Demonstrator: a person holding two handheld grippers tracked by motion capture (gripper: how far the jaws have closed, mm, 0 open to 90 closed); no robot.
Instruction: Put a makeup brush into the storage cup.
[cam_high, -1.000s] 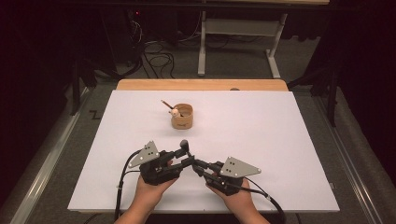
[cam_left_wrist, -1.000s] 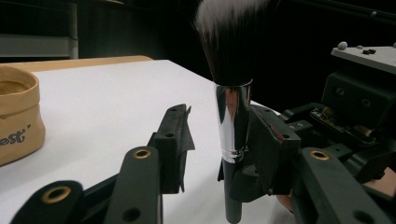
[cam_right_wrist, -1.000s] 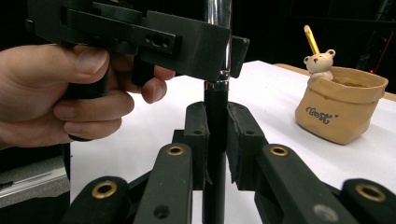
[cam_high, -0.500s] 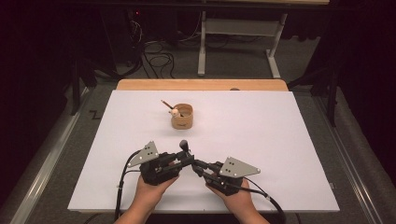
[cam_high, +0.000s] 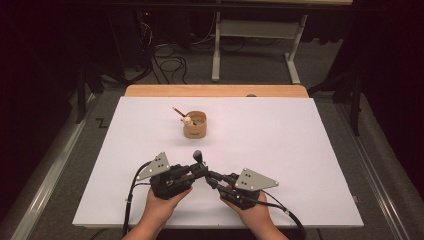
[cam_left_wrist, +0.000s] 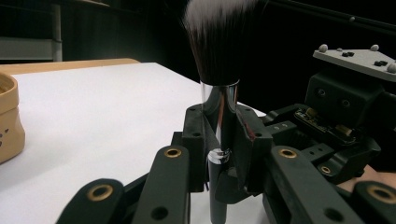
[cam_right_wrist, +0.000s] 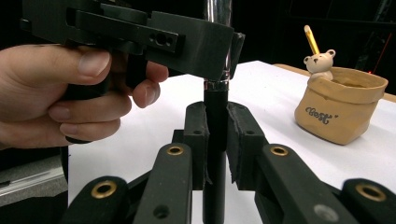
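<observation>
While the makeup brush stood upright near the table's front edge, the left gripper, jaws just closing, clamped its chrome ferrule. The right gripper was closed on the black handle below. A tan pot sat well behind.

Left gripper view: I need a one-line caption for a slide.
Left gripper shut on upright black-bristled makeup brush with chrome ferrule above white table.
</observation>
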